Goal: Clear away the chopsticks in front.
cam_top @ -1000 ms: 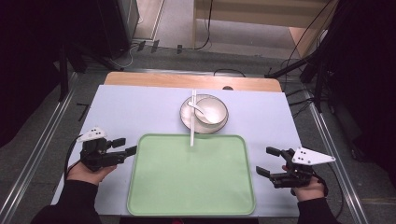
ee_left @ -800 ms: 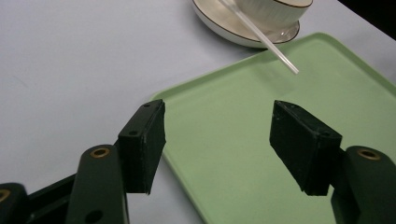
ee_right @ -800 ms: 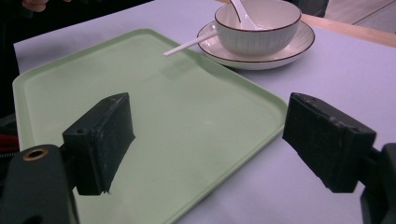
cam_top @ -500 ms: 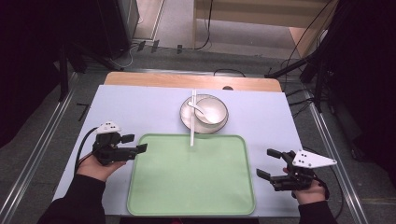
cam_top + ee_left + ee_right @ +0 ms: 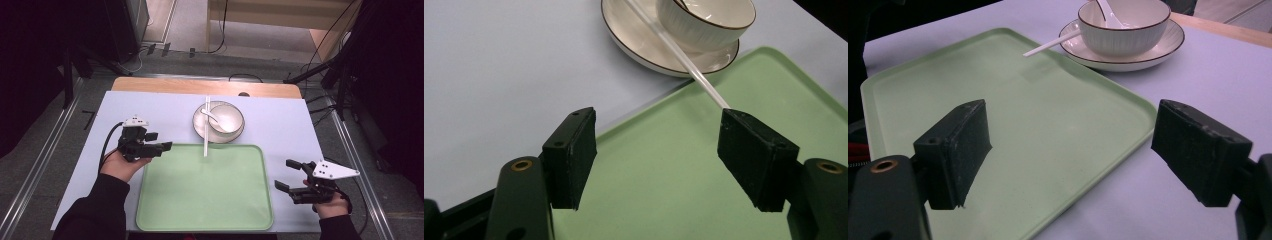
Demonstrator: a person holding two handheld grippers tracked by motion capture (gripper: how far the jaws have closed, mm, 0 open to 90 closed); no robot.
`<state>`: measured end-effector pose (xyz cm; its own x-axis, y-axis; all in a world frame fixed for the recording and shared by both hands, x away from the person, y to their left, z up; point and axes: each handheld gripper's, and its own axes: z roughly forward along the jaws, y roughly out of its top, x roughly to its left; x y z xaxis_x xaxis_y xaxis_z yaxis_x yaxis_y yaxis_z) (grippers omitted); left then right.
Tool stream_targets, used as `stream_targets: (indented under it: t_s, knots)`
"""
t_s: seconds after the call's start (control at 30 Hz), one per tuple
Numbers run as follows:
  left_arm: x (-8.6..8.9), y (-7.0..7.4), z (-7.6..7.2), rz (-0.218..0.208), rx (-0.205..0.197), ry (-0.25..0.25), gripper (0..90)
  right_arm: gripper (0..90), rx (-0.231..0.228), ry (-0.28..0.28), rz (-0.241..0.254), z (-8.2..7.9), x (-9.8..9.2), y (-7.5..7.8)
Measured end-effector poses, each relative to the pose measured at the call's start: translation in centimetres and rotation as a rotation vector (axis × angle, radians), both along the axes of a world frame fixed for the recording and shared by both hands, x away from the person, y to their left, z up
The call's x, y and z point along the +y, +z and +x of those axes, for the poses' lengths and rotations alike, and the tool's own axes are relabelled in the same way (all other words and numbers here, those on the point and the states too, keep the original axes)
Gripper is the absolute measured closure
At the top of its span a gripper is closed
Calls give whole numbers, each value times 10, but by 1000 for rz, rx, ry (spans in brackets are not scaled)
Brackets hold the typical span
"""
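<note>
We are working from the near edge of the table outward. Nearest to us, the right gripper [image 5: 291,177] is hovering beside the right rim of the green tray [image 5: 205,220], its jaws standing wide apart with nothing between them; in the right gripper view they frame the tray's bare surface. We are keeping it parked there, low and clear of the tray, so it is ready to steady things without crowding the other hand.

Farther in, the left gripper [image 5: 161,146] is sitting over the tray's far left corner, pointing toward the middle of the table. Its jaws have just been opening and are now spread wide, empty. In the left gripper view the white chopsticks [image 5: 676,50] are running down from the saucer [image 5: 644,47], and their near tip is showing just beside the right-hand jaw.

That is what we judge we are reaching for. The chopsticks [image 5: 206,125] are lying across the saucer [image 5: 199,131] beside the bowl [image 5: 226,119], with their near end overhanging the tray's far rim. To do this well, we are aiming to bring the jaws square across the thin sticks at the overhanging end, where nothing lies beneath, closing gently so they are not rolling off or nudging the bowl and the spoon [image 5: 212,117] inside it.
</note>
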<state>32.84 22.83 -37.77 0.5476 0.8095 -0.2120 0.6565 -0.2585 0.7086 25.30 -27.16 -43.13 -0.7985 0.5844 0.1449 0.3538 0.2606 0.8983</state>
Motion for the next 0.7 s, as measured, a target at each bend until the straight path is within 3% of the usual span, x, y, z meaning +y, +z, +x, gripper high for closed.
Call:
stream_targets:
  t_s: [0.07, 0.27, 0.37, 0.47, 0.7]
  knots:
    - [-5, 2, 7, -13, -2, -4, 322, 162, 2, 1, 2, 1, 0, -1]
    - [-15, 3, 16, 7, -2, -7, 332, 162, 1, 1, 5, 0, 0, 0]
    - [-23, 1, 22, 37, -12, 3, 339, 162, 1, 1, 6, 0, 0, 0]
    - [-38, -2, 33, 64, 7, 7, 359, 162, 0, 1, 5, 0, 0, 0]
    - [-57, -7, 49, 45, 21, 9, 376, 162, -2, 2, 6, 0, 0, 0]
